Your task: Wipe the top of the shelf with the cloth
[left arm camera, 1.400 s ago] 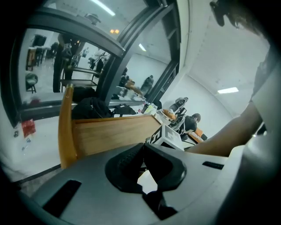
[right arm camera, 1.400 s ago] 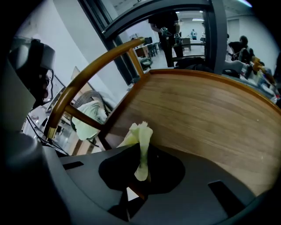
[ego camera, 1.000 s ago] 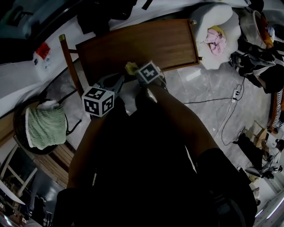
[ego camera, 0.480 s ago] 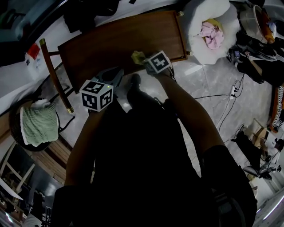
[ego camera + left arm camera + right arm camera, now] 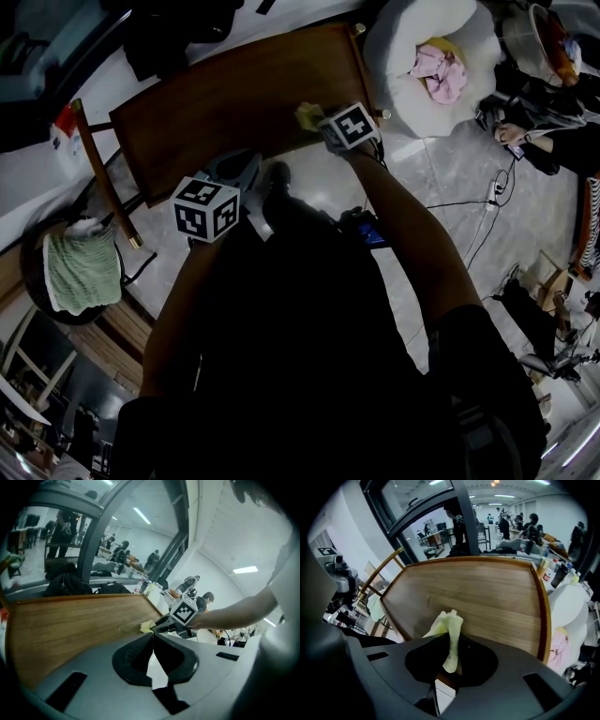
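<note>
Right gripper view shows the pale yellow cloth (image 5: 448, 623) pinched in the closed jaws of the right gripper (image 5: 451, 658), lower centre of the frame, over the near edge of the wooden shelf top (image 5: 487, 597). The left gripper (image 5: 152, 637), jaws together on nothing, hangs just off that edge. A good wipe likely needs the cloth pressed flat and swept along the grain, edge to edge.

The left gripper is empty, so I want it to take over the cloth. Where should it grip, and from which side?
Likely the loose tuft of the cloth that sticks out past the shut jaws of the right gripper, over the shelf. Bring the left gripper, opened, from the shelf side: the rest is pinched.
</note>
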The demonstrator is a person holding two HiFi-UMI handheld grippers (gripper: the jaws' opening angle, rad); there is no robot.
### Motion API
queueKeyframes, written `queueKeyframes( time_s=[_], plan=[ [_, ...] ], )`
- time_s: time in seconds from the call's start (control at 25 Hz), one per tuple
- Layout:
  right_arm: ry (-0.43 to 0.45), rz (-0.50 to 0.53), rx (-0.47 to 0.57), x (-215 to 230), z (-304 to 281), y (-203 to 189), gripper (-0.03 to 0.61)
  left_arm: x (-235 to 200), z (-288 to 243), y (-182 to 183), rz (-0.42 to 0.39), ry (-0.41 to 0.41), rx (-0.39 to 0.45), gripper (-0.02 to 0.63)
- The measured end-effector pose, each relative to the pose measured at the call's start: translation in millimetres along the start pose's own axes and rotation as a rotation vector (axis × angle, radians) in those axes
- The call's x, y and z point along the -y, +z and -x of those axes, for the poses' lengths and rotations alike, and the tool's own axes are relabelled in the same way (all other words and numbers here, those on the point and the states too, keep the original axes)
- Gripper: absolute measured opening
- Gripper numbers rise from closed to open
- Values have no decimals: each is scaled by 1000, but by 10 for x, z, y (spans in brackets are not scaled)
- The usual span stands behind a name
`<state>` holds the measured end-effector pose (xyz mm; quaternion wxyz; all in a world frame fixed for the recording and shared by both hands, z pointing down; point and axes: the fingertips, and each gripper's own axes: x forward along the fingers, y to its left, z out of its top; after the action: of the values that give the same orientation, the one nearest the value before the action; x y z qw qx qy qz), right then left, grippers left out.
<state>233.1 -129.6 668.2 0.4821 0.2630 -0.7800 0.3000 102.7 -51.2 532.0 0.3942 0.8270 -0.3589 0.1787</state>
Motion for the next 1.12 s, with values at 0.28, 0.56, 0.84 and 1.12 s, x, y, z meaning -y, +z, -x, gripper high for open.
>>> queueKeyframes(
  time_s=[0.28,0.56,0.84,1.12],
  plan=[
    [-118,-45,31,459,198,-97,49,65,-90,46,-13,-4,0,12],
    [-245,-122,9,779,414,-265,48,111,-190,57,-21,-18,-5,12],
    [-282,-170,55,841,468,-333,48,191,-208,65,-25,-25,1,12],
    [-132,-160,266,363,724,152,48,2,128,209,-33,21,69,12]
  ],
)
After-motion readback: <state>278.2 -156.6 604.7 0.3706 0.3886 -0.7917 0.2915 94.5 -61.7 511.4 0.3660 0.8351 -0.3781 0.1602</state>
